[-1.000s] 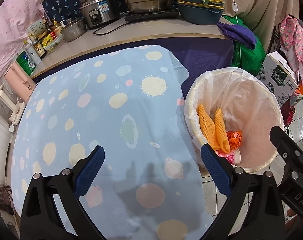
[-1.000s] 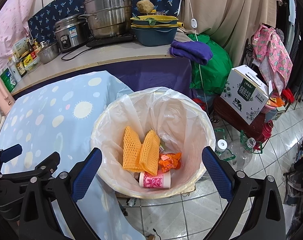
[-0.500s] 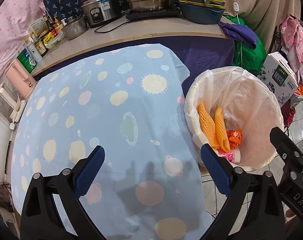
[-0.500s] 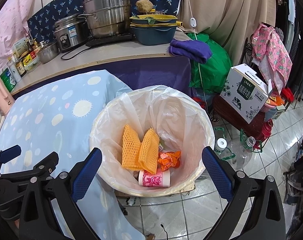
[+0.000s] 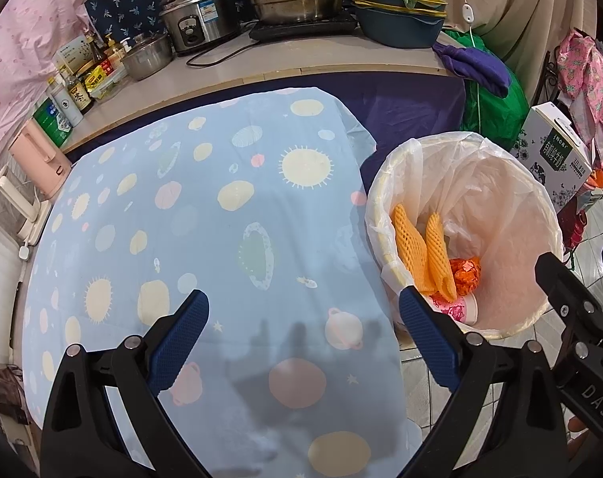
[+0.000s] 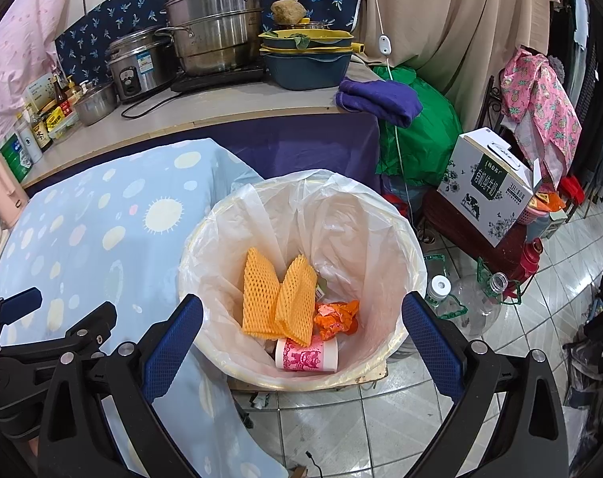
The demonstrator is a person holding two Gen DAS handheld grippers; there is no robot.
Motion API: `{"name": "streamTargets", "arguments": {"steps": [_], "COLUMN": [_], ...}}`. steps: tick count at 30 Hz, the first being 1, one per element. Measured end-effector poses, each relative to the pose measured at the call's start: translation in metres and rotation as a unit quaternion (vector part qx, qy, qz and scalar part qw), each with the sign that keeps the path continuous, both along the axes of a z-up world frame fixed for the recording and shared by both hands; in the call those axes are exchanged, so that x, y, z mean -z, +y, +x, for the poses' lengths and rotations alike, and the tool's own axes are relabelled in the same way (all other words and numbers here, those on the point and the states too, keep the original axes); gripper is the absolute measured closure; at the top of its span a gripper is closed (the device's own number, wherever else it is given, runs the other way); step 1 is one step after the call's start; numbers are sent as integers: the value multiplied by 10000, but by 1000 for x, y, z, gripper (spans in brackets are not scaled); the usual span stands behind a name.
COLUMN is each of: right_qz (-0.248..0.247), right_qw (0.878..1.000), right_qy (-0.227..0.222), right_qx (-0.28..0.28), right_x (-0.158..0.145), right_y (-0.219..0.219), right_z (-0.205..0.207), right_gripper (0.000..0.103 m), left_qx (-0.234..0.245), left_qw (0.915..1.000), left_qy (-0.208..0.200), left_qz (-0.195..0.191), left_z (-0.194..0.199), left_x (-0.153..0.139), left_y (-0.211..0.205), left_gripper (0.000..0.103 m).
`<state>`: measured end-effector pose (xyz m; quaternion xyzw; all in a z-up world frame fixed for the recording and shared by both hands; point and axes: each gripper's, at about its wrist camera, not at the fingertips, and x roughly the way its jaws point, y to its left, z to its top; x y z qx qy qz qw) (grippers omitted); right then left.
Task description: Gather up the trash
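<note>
Both grippers, left gripper (image 5: 301, 318) and right gripper (image 6: 301, 326), hang with jaws apart, empty. In the bin (image 6: 414, 263), lower centre, the foam netting (image 6: 277, 302) looks light and squashy; pinch an edge.

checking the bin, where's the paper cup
In the right wrist view the paper cup lies on its side at the bin's near edge, below the orange foam nets.

Bright, even indoor light; soft shadows on tablecloth (image 5: 221, 239); sharp focus; heavy fisheye warp w/ dark corners.
</note>
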<state>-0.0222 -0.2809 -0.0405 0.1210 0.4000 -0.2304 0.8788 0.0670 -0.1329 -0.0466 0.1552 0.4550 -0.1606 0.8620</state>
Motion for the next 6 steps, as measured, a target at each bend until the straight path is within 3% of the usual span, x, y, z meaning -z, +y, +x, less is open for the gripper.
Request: {"name": "streamTargets", "arguments": {"steps": [6], "right_qz": [0], "right_qw": [10000], "right_qy": [-2], "right_qx": [9], "right_x": [0], "right_y": [0], "right_z": [0], "right_gripper": [6], "left_qx": [36], "left_qw": [10000], "left_qy": [-10], "left_qz": [16], "left_z": [0], "left_x": [-1], "left_y": [1], "left_gripper": [11]}}
